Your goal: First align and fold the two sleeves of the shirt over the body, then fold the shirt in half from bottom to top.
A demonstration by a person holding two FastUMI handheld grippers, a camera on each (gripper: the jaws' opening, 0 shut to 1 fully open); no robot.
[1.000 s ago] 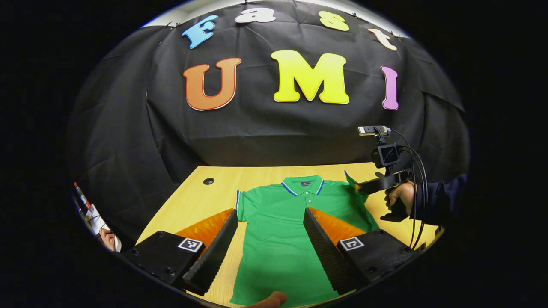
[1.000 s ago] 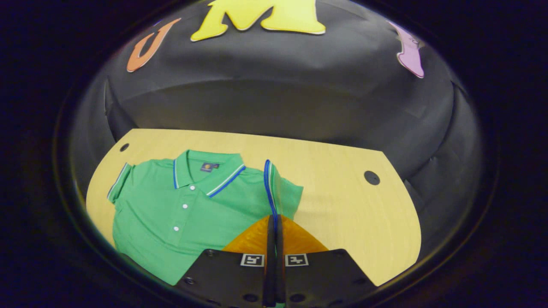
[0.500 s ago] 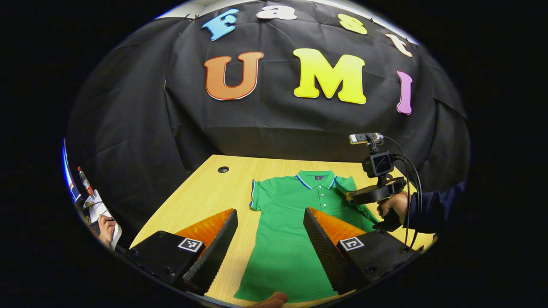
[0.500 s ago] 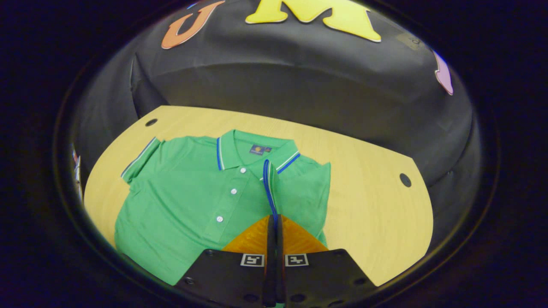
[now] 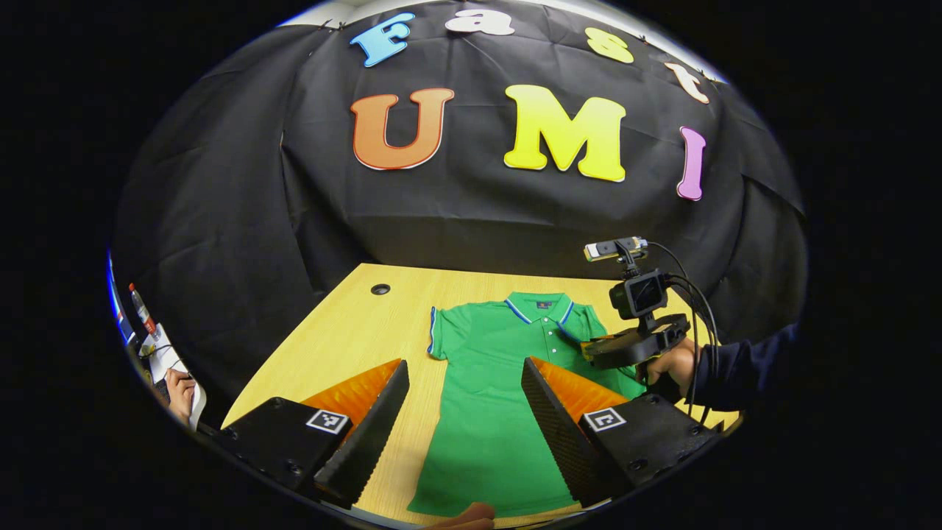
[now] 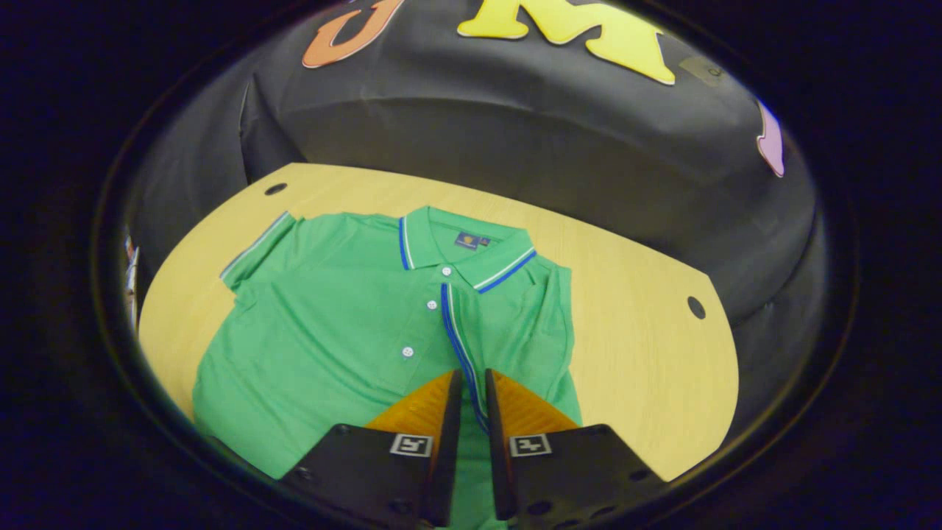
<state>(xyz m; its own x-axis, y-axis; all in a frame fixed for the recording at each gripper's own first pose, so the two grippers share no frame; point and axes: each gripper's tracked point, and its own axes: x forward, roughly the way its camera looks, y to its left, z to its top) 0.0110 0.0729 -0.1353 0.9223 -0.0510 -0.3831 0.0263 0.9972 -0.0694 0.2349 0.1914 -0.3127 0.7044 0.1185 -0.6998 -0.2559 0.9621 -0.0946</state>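
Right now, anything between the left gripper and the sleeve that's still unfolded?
Nothing visible. The left gripper hangs open over the shirt; the unfolded sleeve lies flat on bare table ahead. The right gripper works the opposite side.

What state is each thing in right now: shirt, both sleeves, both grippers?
Shirt: flat on the table, face up, bottom not folded.
Right sleeve: folded over the body, striped cuff between the right gripper's fingers.
Left sleeve: spread out, unfolded.
Right gripper: jaws slightly apart.
Left gripper: wide open, holding nothing.
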